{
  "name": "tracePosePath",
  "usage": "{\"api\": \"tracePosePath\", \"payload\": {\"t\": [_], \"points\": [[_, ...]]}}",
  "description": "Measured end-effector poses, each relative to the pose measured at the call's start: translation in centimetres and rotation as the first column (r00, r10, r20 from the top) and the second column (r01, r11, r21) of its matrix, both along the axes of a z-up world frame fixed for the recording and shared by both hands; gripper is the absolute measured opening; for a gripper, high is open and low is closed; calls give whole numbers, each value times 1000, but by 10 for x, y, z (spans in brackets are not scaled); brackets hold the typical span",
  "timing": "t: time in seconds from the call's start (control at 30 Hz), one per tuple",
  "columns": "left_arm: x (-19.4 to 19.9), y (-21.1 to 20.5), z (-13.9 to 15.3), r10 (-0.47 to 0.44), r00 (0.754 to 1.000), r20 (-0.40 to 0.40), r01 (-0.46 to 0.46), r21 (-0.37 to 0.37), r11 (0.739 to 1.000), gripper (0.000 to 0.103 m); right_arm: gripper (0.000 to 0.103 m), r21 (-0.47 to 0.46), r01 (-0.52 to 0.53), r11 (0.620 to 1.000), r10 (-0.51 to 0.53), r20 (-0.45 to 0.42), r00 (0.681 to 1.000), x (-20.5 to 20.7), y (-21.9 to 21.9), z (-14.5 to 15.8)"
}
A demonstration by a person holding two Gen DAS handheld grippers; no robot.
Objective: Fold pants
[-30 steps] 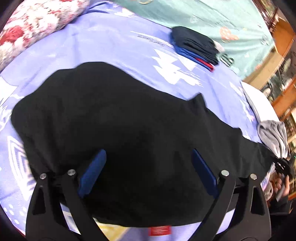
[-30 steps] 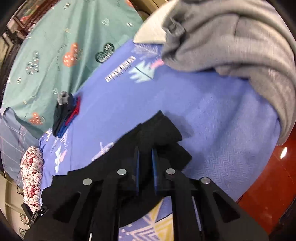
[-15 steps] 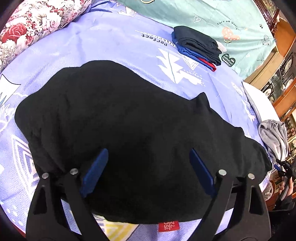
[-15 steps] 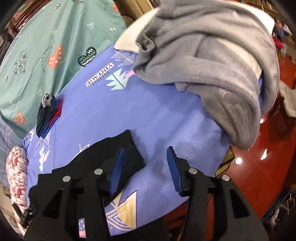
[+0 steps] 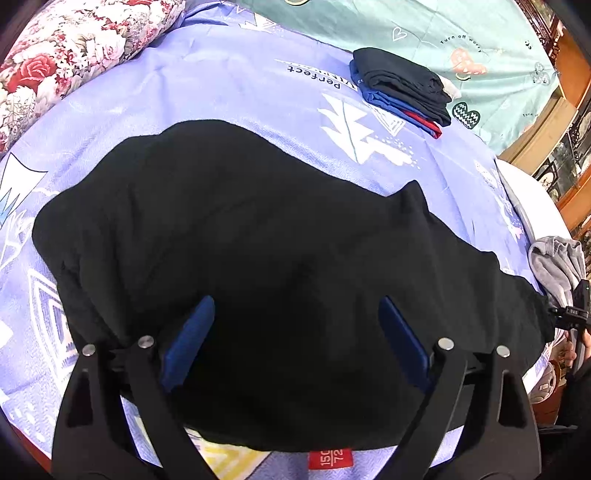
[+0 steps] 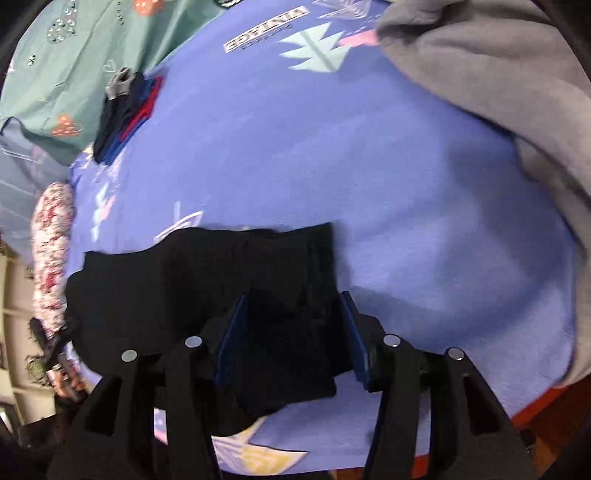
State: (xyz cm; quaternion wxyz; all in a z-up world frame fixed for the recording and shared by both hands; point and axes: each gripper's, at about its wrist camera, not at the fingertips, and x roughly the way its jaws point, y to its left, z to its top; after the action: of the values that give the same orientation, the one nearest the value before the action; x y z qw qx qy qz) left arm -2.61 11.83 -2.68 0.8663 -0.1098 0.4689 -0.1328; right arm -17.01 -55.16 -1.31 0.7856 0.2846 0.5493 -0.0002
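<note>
The black pants (image 5: pixel 258 258) lie spread across the purple bedsheet (image 5: pixel 229 92), folded lengthwise. My left gripper (image 5: pixel 295 317) is open just above their near middle part, holding nothing. In the right wrist view the pants' leg end (image 6: pixel 229 288) lies flat under my right gripper (image 6: pixel 293 306), which is open with its blue pads on either side of the cloth end. The right gripper also shows at the far right edge of the left wrist view (image 5: pixel 576 314).
A stack of folded dark, blue and red clothes (image 5: pixel 402 92) sits at the back on the sheet. A grey garment (image 6: pixel 498 74) is heaped at the right bed edge. A floral pillow (image 5: pixel 74 48) lies at the back left. A teal sheet (image 5: pixel 443 33) covers the far side.
My right gripper was shut on the pants' leg end, then opened and let it go; it now hovers lower over the flat leg end. The left gripper stayed open over the pants.
</note>
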Motion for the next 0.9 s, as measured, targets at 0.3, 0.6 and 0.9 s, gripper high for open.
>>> {"api": "tracePosePath", "payload": {"t": [0.3,0.6,0.9], "points": [[4,-10,1,26,1000,-14,-26,13,1000,95,13,-117,44,992,-25,162,986,-18,0,48],[-3,-7,1,-2,1000,-3,2,18,1000,95,2,-200,282,938,-264,111,958,-55,-47,22],[-23,4,3,6,1000,20,-8,113,994,95,25,-176,-69,982,109,230,967,17,113,67]]}}
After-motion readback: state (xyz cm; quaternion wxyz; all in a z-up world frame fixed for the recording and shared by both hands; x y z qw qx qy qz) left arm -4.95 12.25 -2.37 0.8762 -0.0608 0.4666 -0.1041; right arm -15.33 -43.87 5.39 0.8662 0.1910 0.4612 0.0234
